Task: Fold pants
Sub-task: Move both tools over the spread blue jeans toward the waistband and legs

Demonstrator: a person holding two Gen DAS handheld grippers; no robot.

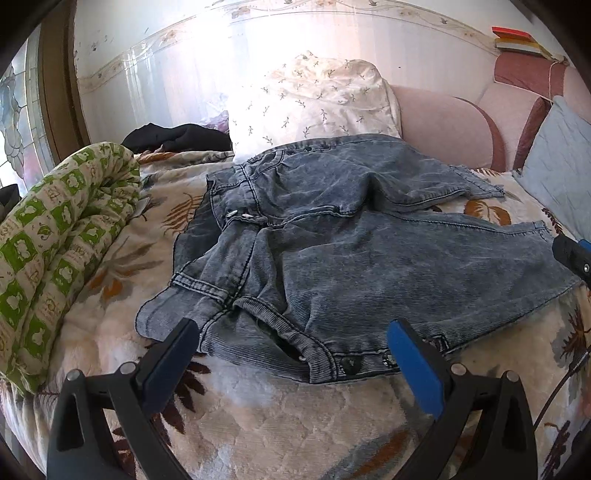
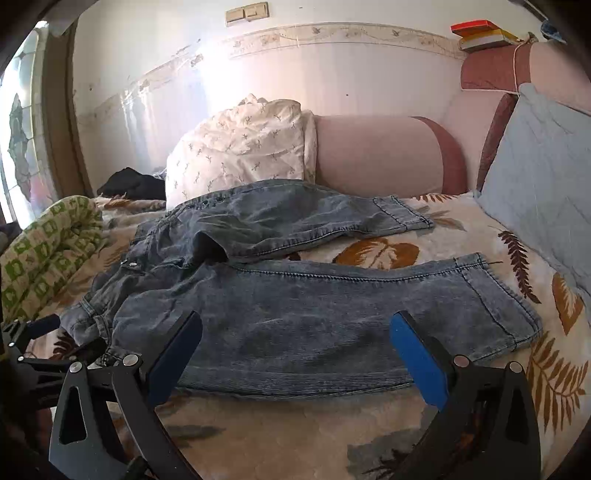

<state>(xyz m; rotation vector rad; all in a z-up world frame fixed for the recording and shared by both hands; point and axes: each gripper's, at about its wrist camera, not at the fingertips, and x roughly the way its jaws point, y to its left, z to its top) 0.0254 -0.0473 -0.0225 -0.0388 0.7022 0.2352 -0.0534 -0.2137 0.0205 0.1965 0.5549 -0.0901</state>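
Grey-blue washed denim pants [image 1: 332, 236] lie spread on the leaf-patterned bedspread [image 1: 258, 413], waistband to the left and both legs running right. In the left wrist view my left gripper [image 1: 295, 334] hovers open over the near waistband corner by the buttons, nothing between its blue pads. The right wrist view shows the same pants [image 2: 314, 317] with the near leg in front. My right gripper [image 2: 297, 334] stands open above that near leg's lower edge, holding nothing. Part of the right gripper's finger [image 1: 572, 256] shows at the right edge of the left wrist view.
A rolled green-and-cream quilt [image 1: 55, 236] lies at the left. A white floral pillow [image 1: 314, 99] and dark clothing [image 1: 177, 137] sit behind the pants. A pink headboard [image 2: 380, 155] and grey-blue cushion [image 2: 543, 177] bound the right. Books [image 2: 480, 35] rest on top.
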